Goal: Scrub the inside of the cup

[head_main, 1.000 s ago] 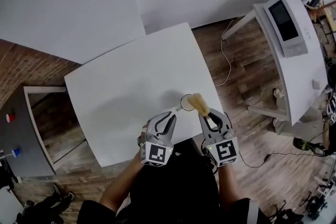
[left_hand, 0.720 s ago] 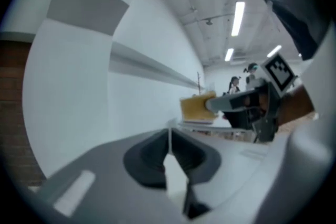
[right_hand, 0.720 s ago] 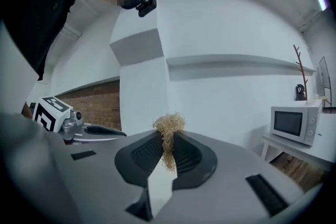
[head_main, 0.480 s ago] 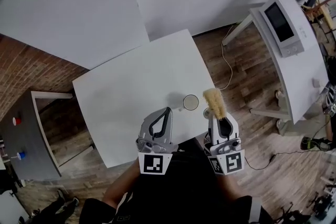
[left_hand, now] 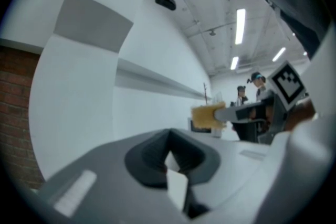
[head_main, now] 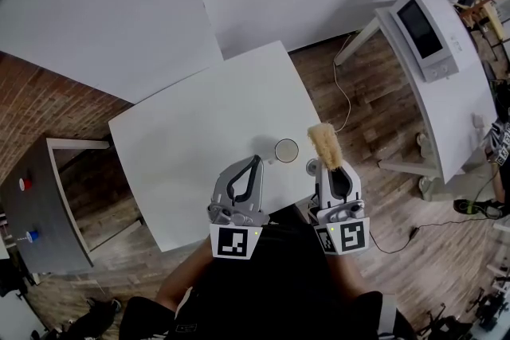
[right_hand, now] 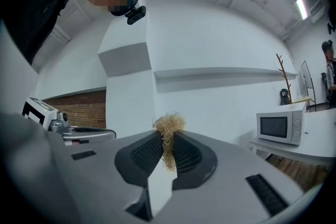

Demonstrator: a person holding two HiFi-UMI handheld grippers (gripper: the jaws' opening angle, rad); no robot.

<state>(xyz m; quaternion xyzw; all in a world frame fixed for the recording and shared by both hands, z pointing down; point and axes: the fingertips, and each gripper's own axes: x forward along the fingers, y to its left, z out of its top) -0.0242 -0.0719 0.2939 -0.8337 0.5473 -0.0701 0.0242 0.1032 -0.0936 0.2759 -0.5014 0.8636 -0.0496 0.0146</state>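
Cup (head_main: 286, 150), round, perhaps empty; left gripper (head_main: 255, 161) jaws together, right gripper (head_main: 331, 168) jaws pinching scrubber (head_main: 323, 142)

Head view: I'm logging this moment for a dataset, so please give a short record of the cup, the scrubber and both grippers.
cup: stands open end up on the white table, untouched
scrubber: tan and fibrous, outside the cup, to its right in the head view
left gripper: shut, empty
right gripper: shut on the scrubber, which sticks out past the jaws
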